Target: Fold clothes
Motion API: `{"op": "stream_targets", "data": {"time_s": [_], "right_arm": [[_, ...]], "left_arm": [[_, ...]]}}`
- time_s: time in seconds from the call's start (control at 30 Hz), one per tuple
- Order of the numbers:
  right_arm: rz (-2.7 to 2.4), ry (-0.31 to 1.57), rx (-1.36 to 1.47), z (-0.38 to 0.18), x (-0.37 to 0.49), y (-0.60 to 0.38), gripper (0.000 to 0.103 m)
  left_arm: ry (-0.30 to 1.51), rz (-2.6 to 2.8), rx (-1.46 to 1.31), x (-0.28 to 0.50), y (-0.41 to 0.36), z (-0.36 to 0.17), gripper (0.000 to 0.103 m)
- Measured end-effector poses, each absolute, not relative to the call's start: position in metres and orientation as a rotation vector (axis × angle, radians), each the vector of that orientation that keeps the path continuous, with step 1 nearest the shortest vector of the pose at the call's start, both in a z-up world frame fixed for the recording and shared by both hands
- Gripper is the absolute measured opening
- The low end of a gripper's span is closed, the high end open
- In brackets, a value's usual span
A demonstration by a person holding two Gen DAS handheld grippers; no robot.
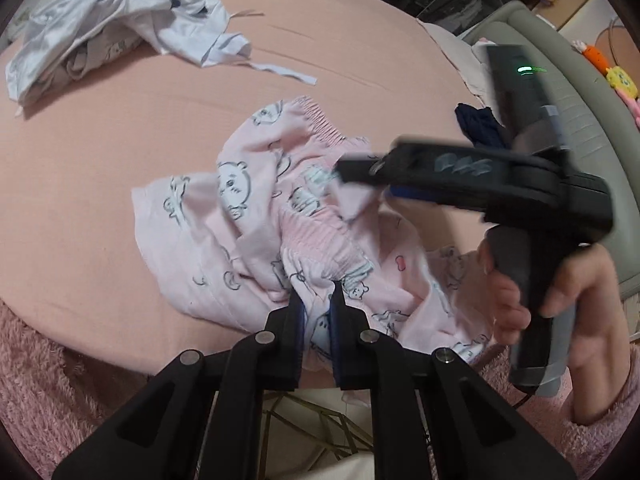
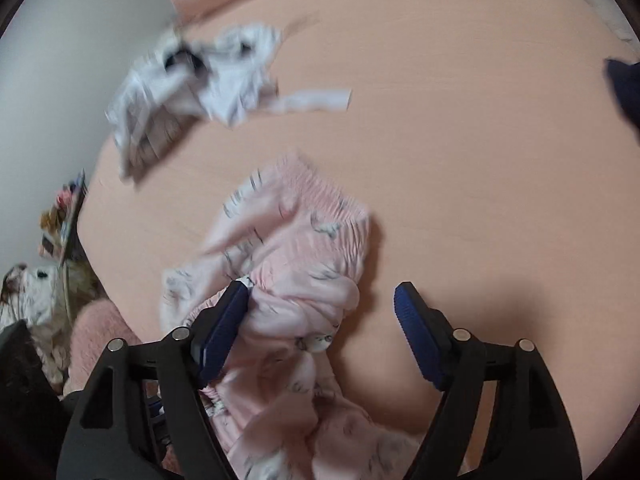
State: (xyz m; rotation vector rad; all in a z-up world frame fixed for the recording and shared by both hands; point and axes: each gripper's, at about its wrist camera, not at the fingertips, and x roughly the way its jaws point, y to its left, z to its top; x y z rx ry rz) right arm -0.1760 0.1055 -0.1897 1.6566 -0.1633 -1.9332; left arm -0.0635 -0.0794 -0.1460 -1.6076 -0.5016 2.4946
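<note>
Mostly crumpled: pink bear-print shorts (image 1: 256, 216), waistband bunched, on peach bed (image 1: 100, 184). Left gripper (image 1: 316, 300) pinches fabric; right gripper (image 2: 320, 300) gapes wide, empty.

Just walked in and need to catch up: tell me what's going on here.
A person is sorting laundry on a peach-pink bed sheet with handheld tongs. The left tongs are pinched shut on a crumpled pale pink garment with cartoon bear prints. The right tongs are open over the same garment, one finger touching the cloth. It is still bunched, not yet folded. A rumpled white clothing pile lies apart, farther back.
</note>
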Motion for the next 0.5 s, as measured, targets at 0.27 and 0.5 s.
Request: {"op": "stream_targets", "data": {"time_s": [0.27, 0.5], "right_arm": [[-2.044, -0.251, 1.492, -0.143, -0.192, 0.135, 0.013], [-2.354, -0.256, 1.019, 0.037, -0.195, 0.187, 0.013]], "left_arm": [[-0.385, 2.540, -1.478, -0.120, -0.075, -0.113, 0.010], [-0.272, 2.628, -0.806, -0.157, -0.066, 0.070, 0.010]]}}
